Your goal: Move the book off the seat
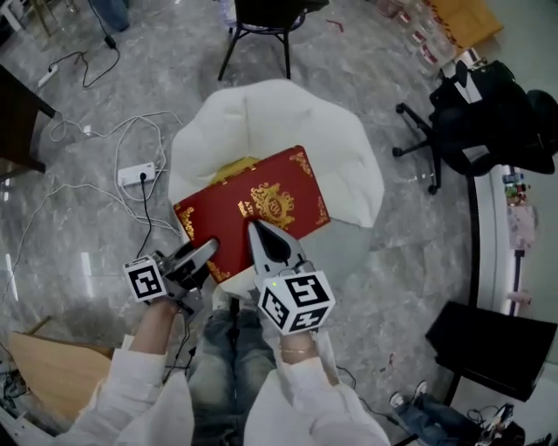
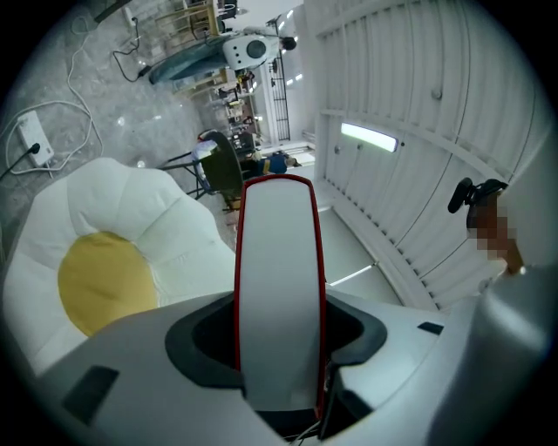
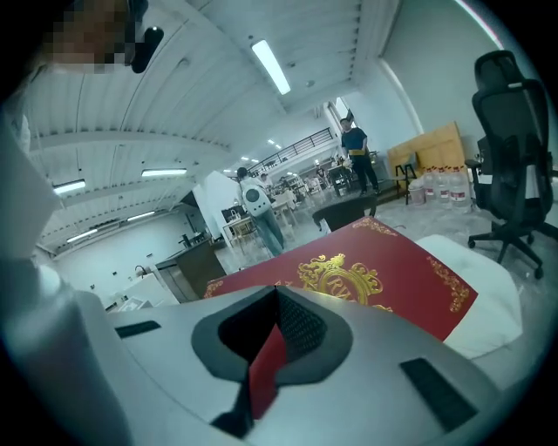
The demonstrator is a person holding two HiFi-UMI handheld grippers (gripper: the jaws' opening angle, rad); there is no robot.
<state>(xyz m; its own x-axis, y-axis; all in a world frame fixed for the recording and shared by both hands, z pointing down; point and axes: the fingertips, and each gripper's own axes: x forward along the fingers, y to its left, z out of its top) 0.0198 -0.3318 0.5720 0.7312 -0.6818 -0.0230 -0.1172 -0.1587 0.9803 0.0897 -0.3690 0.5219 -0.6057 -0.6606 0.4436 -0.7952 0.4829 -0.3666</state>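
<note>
Grey marbled floor (image 1: 78,200), white cables and a power strip (image 1: 138,174) on it at left, black office chair (image 1: 471,122) at right, another dark chair (image 1: 261,26) at the top. Centre: white padded seat (image 1: 349,148) with a yellow cushion (image 2: 100,279) in its hollow. Red book (image 1: 253,209), gold crest and gold corner ornaments on the cover, sits over the front half of the seat, cover up, rotated diagonally. Its near edge sticks out past the seat's front rim toward the person; it hides most of the cushion in the head view. Can't tell if the underside touches the seat. Left claw (image 1: 199,257) is on the book's near left corner: left gripper view shows the white page block with red cover edges filling the gap between the jaws, so it's pinching the whole thickness. Right claw (image 1: 266,242) is at the near edge, just beside the left one: jaws nearly together with a red strip of the cover clamped between them, the rest of the cover running away from the camera. Both of the person's sleeves are white.
</note>
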